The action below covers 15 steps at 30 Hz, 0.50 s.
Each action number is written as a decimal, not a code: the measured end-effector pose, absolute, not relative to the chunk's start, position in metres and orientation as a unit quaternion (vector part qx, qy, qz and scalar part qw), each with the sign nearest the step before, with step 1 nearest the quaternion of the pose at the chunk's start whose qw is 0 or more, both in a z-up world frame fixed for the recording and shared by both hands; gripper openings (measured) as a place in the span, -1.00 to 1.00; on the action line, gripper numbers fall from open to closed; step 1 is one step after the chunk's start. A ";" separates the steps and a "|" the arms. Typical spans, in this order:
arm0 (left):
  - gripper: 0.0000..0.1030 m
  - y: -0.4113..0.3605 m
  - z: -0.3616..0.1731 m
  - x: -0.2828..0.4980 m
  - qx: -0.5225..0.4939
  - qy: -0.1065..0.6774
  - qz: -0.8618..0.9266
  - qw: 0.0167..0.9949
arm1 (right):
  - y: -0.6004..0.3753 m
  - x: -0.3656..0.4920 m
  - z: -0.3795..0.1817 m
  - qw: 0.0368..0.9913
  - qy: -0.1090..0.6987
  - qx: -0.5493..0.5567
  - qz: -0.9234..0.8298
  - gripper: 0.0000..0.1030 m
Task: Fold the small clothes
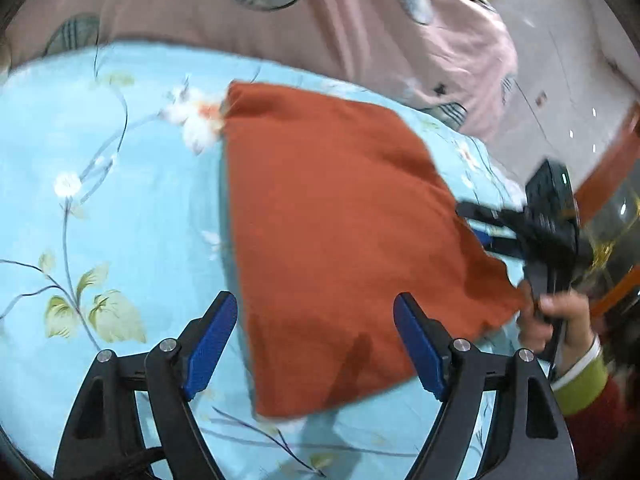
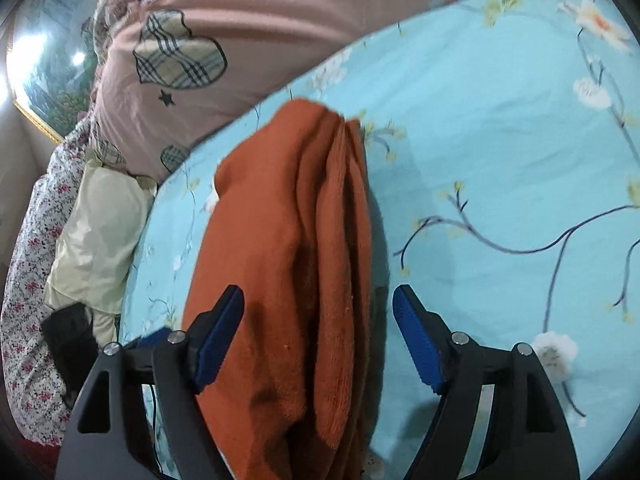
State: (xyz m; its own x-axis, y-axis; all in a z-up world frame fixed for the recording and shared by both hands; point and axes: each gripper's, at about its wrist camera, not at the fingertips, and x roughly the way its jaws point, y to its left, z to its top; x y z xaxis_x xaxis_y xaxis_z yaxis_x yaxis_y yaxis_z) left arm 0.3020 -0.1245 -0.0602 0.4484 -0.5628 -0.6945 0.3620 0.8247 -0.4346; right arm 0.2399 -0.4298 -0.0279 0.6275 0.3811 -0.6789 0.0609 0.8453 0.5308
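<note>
Orange cloth [image 2: 288, 264] folds, right-wrist only

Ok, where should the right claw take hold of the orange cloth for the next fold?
Probably the near edge of the orange cloth, approached from the near side: its layered edge lies between the open right claw, while the rest lies flat on the blue bedsheet.

light: bright, soft, even | glare: white spots on the shiny picture [image 2: 44, 64] at far left | shadows: faint, under the orange cloth [image 1: 328, 216] | blur: right claw [image 1: 480, 228] and hand [image 1: 560, 320] smeared | edges: bent round, dark corners
</note>
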 end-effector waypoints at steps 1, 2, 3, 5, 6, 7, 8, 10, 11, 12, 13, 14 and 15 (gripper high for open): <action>0.57 -0.121 -0.065 0.314 -0.119 0.456 -0.273 0.839 | -0.428 0.242 -0.030 0.861 0.425 0.262 0.096 0.50; 0.57 -0.120 -0.072 0.325 -0.128 0.468 -0.274 0.831 | -0.427 0.245 -0.032 0.859 0.428 0.262 0.099 0.50; 0.57 -0.126 -0.081 0.334 -0.135 0.478 -0.278 0.822 | -0.425 0.247 -0.033 0.858 0.430 0.262 0.101 0.50; 0.56 -0.134 -0.099 0.346 -0.152 0.498 -0.288 0.804 | -0.423 0.255 -0.039 0.852 0.440 0.263 0.105 0.50; 0.53 -0.139 -0.103 0.347 -0.163 0.500 -0.298 0.797 | -0.422 0.258 -0.043 0.848 0.445 0.267 0.108 0.50; 0.50 -0.142 -0.106 0.349 -0.173 0.501 -0.308 0.790 | -0.422 0.261 -0.046 0.844 0.450 0.272 0.111 0.50; 0.41 -0.145 -0.109 0.352 -0.178 0.501 -0.315 0.786 | -0.420 0.264 -0.049 0.839 0.455 0.276 0.114 0.48; 0.13 -0.150 -0.111 0.353 -0.174 0.495 -0.316 0.791 | -0.410 0.267 -0.051 0.834 0.465 0.272 0.118 -0.10; -0.16 -0.150 -0.109 0.353 -0.174 0.487 -0.318 0.795 | -0.406 0.265 -0.049 0.837 0.463 0.269 0.111 -0.18; -0.35 -0.148 -0.104 0.344 -0.174 0.480 -0.319 0.798 | -0.400 0.261 -0.042 0.845 0.455 0.259 0.108 -0.27; -0.38 -0.146 -0.097 0.340 -0.173 0.473 -0.320 0.802 | -0.395 0.257 -0.037 0.849 0.448 0.257 0.111 -0.31; -0.43 -0.147 -0.088 0.336 -0.171 0.464 -0.322 0.807 | -0.389 0.254 -0.032 0.851 0.441 0.259 0.122 -0.34; -0.44 -0.140 -0.078 0.328 -0.168 0.453 -0.323 0.814 | -0.378 0.250 -0.027 0.851 0.433 0.263 0.138 -0.36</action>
State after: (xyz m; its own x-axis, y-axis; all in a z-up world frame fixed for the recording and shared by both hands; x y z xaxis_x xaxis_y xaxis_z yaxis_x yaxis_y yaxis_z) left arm 0.3284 -0.1398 -0.0782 0.3805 -0.6779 -0.6290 0.3724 0.7349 -0.5668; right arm 0.2505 -0.3783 -0.0267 0.5862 0.4626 -0.6651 -0.0073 0.8239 0.5667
